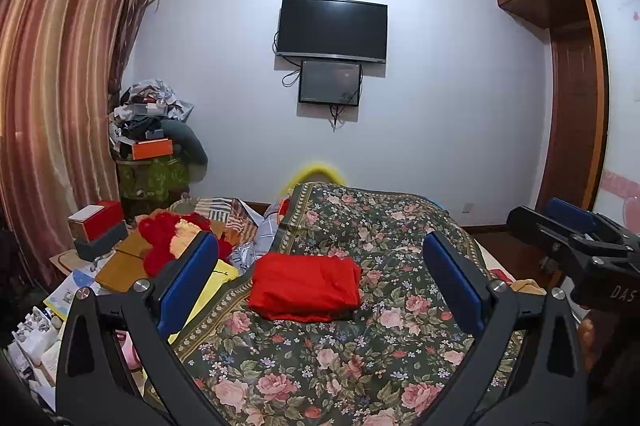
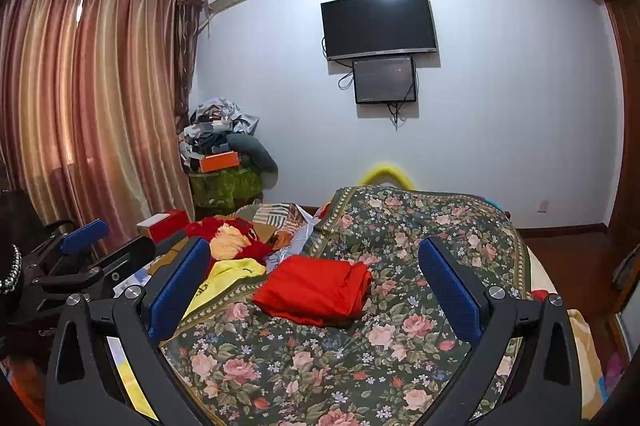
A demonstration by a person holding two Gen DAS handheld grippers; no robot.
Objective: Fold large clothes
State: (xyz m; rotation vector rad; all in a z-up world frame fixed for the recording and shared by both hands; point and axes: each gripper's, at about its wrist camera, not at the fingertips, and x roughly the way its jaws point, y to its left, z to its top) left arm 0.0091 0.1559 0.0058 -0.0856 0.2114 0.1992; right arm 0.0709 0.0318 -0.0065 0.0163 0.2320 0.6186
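A red garment (image 1: 306,286) lies folded into a compact rectangle on the floral bed cover (image 1: 360,366); it also shows in the right wrist view (image 2: 316,288). My left gripper (image 1: 320,266) is open and empty, held above and short of the garment. My right gripper (image 2: 316,266) is open and empty too, at a similar distance. The right gripper shows at the right edge of the left wrist view (image 1: 560,222). The left gripper shows at the left of the right wrist view (image 2: 104,242).
A yellow garment (image 2: 228,278) and a red and yellow cloth heap (image 2: 236,238) lie left of the floral cover (image 2: 340,366). Boxes and papers (image 1: 96,226) crowd the left side. A cluttered pile (image 1: 152,129) stands by the curtain. A wardrobe (image 1: 576,65) is at right.
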